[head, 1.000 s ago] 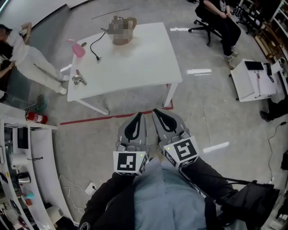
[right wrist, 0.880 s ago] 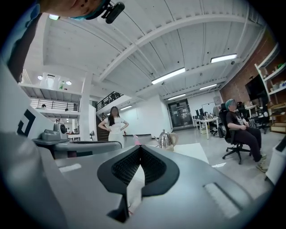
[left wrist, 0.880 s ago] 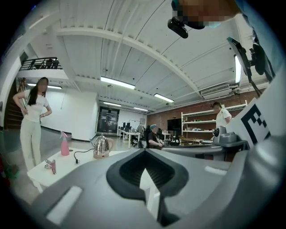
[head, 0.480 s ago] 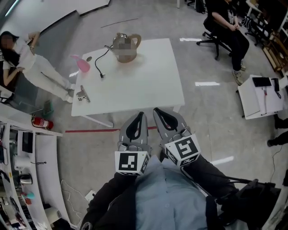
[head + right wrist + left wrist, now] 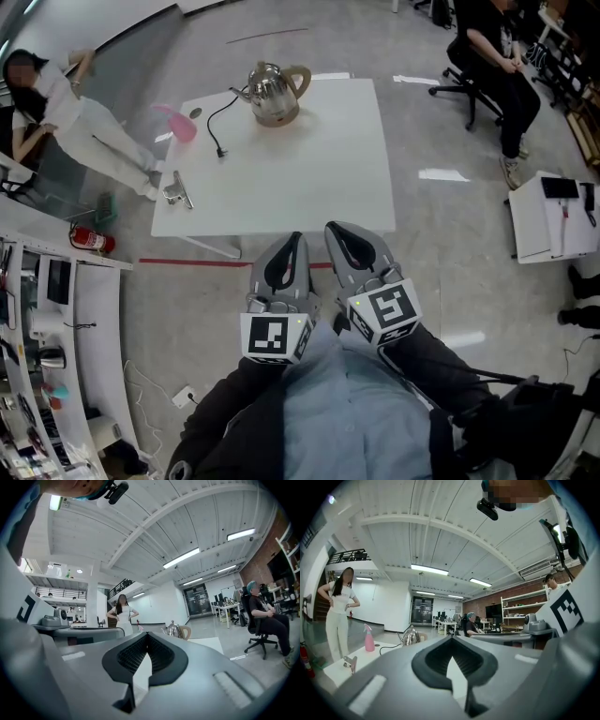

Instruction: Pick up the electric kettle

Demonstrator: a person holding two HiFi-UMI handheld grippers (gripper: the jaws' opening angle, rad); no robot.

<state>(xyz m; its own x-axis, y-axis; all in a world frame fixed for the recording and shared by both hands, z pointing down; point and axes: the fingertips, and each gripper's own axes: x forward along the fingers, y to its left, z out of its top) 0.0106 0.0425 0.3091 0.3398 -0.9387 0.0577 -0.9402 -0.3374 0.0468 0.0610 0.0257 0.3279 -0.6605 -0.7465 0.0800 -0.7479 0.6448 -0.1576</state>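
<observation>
Evidently nothing is gripped yet: the left gripper (image 5: 291, 242) and right gripper (image 5: 332, 231) sit side by side close to the person's body. Their tips point at the near edge of the white table (image 5: 309, 169), and each has its jaws pressed together and empty, probably just carried that way. Beyond, a small metal tool (image 5: 174, 191) lies at the left edge. Farthest, the electric kettle (image 5: 274, 92) stands upright by the far edge, handle turned right, its cord (image 5: 216, 117) trailing toward a pink spray bottle (image 5: 178, 123) near the far left corner.
</observation>
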